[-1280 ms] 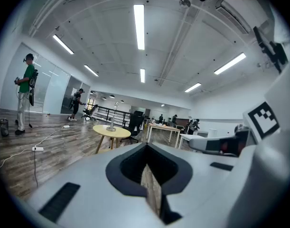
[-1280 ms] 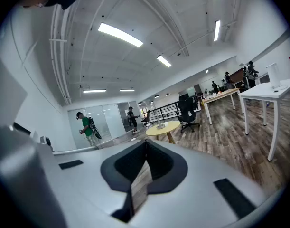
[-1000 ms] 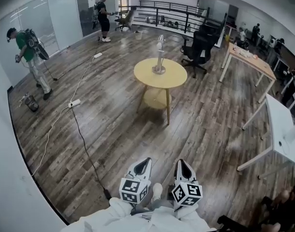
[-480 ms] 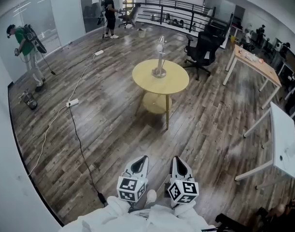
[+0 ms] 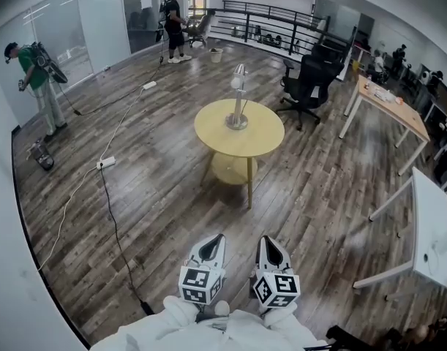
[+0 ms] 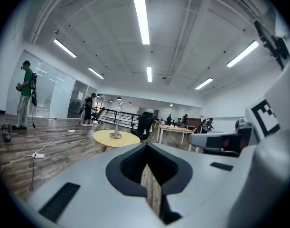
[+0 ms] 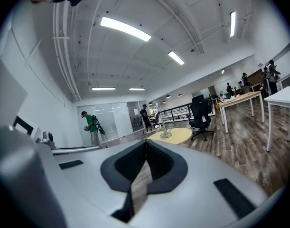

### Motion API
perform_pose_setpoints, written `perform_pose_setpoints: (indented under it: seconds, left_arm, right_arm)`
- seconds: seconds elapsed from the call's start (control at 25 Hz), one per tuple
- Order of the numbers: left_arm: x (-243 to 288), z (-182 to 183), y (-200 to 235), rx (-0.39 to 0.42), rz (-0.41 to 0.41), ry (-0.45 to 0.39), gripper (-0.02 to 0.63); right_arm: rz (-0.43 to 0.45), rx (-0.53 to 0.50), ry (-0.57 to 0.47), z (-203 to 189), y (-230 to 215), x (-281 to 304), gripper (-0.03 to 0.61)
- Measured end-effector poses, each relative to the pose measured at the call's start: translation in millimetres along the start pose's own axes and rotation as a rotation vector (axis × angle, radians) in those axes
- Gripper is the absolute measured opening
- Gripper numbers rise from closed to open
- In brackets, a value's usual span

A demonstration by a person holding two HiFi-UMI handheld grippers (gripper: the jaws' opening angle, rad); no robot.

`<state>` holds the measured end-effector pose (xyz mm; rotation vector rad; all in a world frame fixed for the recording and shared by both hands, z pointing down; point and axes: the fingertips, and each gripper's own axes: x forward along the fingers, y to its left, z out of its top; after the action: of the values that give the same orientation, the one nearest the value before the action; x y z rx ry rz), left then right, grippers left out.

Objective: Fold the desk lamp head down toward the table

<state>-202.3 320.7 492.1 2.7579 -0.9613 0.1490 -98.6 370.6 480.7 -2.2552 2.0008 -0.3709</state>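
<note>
Desk lamp (image 5: 238, 97), slim silver metal, upright near centre of round yellow table (image 5: 261, 134). Left gripper (image 5: 216, 244) and right gripper (image 5: 269, 246): jaws pressed together, empty, well short of table.

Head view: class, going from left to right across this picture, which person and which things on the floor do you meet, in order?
person in green → power strip → round yellow table → black office chair → wooden desk

A black office chair (image 5: 309, 85) stands on the plank floor (image 5: 157, 218) near a wooden desk (image 5: 390, 107). A power strip (image 5: 106, 163) lies at left, where a person in green (image 5: 37, 75) stands.
</note>
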Motion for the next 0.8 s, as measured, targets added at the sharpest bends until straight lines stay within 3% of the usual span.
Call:
perform_pose_setpoints:
  seconds: [0.8]
  left_arm:
    - [134.6, 29.3, 64.5, 0.018, 0.011, 0.008, 0.000]
  right_arm:
    - [0.011, 0.000, -0.005, 22.5, -49.9, 142.7, 0.012]
